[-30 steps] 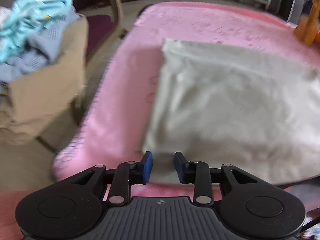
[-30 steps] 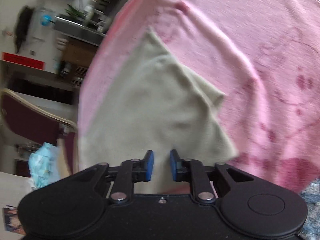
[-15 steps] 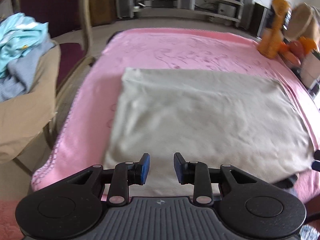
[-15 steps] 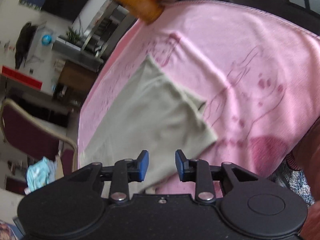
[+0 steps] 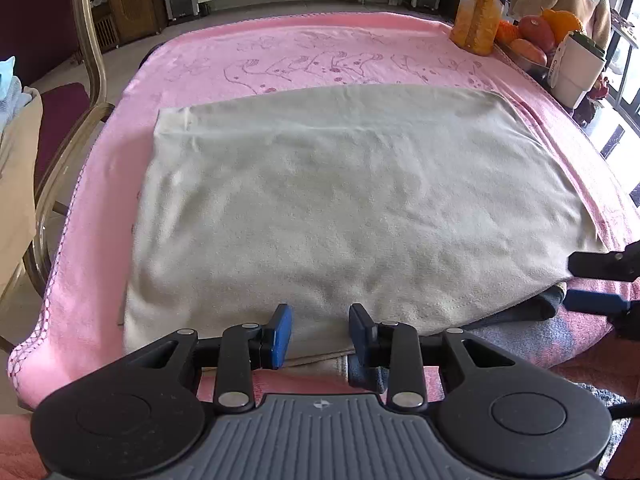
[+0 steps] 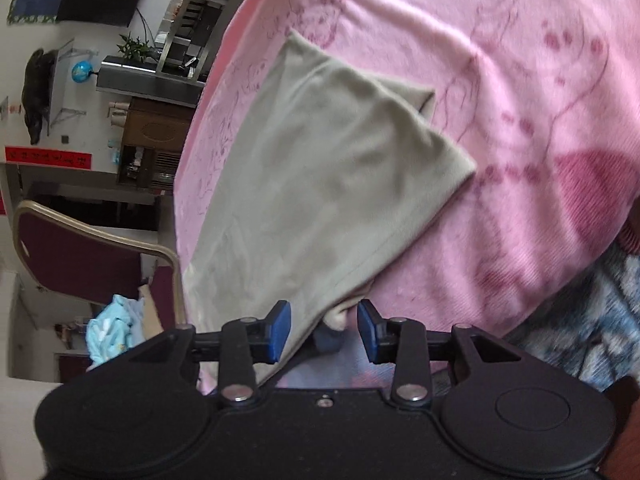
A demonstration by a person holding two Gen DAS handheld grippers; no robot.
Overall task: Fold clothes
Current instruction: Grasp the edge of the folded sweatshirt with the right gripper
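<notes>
A pale grey-green garment (image 5: pixel 340 200) lies flat, folded into a wide rectangle, on the pink blanket (image 5: pixel 320 52) that covers the table. My left gripper (image 5: pixel 319 334) is open and empty, just above the garment's near edge. My right gripper (image 6: pixel 323 334) is open, with the garment's near right corner (image 6: pixel 320 184) lying between its spread fingers, not clamped. The right gripper's fingertips (image 5: pixel 592 300) also show at the right edge of the left wrist view, at that corner.
A dark red chair with a gold frame (image 5: pixel 84 80) stands left of the table. A pile of light blue clothes (image 6: pixel 110 332) sits on a tan surface beyond it. An orange bottle (image 5: pixel 480 4), fruit (image 5: pixel 536 36) and a white container (image 5: pixel 576 68) stand at the far right corner.
Both grippers have opened wider and pulled back toward the garment's near edge. The left view has swung right from the clothes pile to the whole garment. The garment lies still.
</notes>
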